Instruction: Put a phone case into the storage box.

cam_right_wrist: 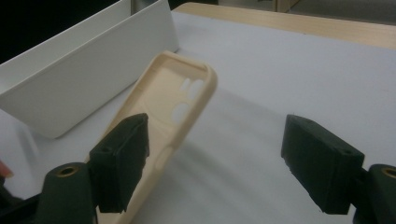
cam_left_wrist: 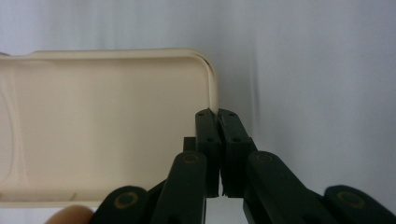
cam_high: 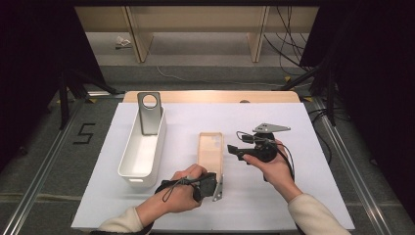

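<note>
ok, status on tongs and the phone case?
Left tongs shut on case rim, near end. Right tongs open, beside case, not touching. Bin off left, nothing in the way.

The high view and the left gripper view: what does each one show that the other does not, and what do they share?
The high view alone has the white bin with a grey phone case leaning in it, the right gripper with its jaws open, and both hands. The left gripper view alone makes clear that the left gripper is shut on the rim of the beige phone case, at a corner. Both views have that beige case, the left gripper and the white table cover.
</note>
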